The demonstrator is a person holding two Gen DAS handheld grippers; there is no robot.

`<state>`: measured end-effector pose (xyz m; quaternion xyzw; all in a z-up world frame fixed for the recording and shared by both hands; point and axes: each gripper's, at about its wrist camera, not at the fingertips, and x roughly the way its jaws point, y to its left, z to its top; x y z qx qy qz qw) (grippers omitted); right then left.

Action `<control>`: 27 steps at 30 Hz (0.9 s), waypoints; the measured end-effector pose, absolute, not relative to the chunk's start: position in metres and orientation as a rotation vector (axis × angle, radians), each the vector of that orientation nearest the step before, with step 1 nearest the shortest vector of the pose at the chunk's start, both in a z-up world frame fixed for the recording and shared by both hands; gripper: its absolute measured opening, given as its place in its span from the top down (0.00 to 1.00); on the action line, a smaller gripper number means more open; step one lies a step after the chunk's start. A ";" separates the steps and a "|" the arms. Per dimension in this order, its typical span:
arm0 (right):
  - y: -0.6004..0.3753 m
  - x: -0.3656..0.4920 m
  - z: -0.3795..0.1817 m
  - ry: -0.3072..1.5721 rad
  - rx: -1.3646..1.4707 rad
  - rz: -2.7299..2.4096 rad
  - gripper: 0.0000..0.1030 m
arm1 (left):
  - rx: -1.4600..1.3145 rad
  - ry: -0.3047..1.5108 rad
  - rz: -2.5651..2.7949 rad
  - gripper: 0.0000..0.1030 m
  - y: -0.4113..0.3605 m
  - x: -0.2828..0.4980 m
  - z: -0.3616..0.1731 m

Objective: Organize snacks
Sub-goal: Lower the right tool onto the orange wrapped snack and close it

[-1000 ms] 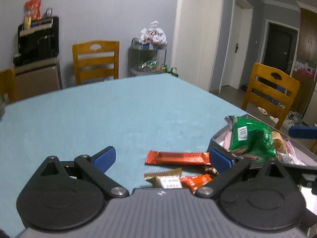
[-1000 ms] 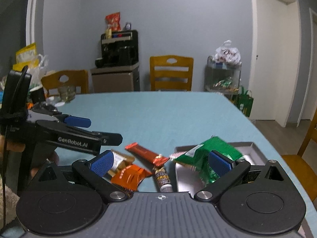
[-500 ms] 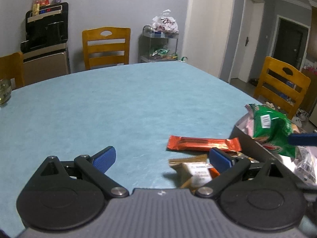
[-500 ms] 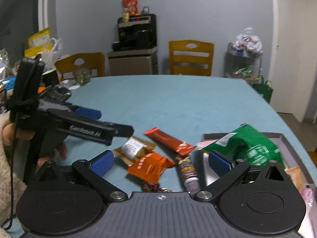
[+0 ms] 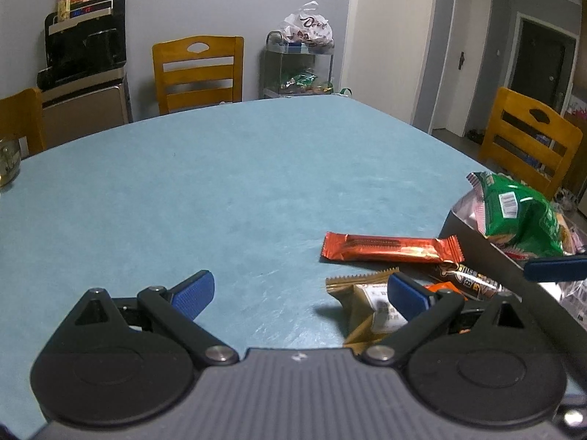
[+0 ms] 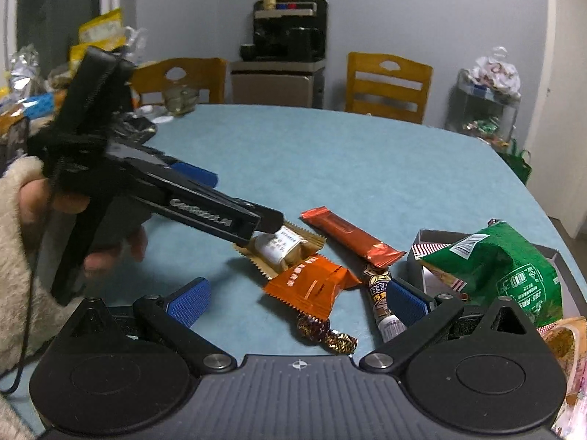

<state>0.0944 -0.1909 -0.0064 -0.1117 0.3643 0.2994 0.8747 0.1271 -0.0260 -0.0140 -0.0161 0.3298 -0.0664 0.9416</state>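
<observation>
We read the step in hand as picking loose snacks off the counter (image 5: 227,183) and moving them to the box (image 6: 433,236) at the right.

Left gripper (image 5: 299,291): jaws wide apart, nothing held. In the right wrist view its tip sits at the gold wafer pack (image 6: 280,249); we cannot tell whether it touches. Right gripper (image 6: 297,299): also wide open and empty, low over the orange pack (image 6: 312,286).

Loose on the counter, close together just left of the box: red bar (image 6: 352,236), gold wafer pack, orange pack, a dark tube snack (image 6: 379,295) and a small foil-wrapped sweet (image 6: 326,332). Green bag (image 6: 502,267) already sits in the box, leaning over its near wall.

Next move, our judgement: the left gripper needs to come down around the gold pack and close on one thin edge; the pack lies flat and overlaps the orange one, so a clean pinch may drag its neighbour.

Hard to make out: the box's far side is cut off by the frame; what lies under the green bag is hidden; print on the wrappers is unreadable.
</observation>
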 end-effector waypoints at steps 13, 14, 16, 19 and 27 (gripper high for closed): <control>-0.178 0.135 -0.030 0.877 -0.132 0.522 0.44 | -0.022 0.675 -0.132 0.01 -0.027 0.128 -0.015; -0.178 0.137 -0.032 0.881 -0.123 0.519 0.44 | -0.022 0.673 -0.132 0.01 -0.028 0.128 -0.015; -0.178 0.137 -0.034 0.887 -0.103 0.513 0.44 | -0.022 0.672 -0.133 0.01 -0.028 0.128 -0.015; -0.178 0.140 -0.037 0.904 -0.067 0.503 0.44 | -0.020 0.674 -0.134 0.01 -0.029 0.128 -0.016; -0.185 0.135 -0.038 0.877 -0.081 0.486 0.57 | -0.008 0.677 -0.165 0.01 -0.037 0.127 -0.019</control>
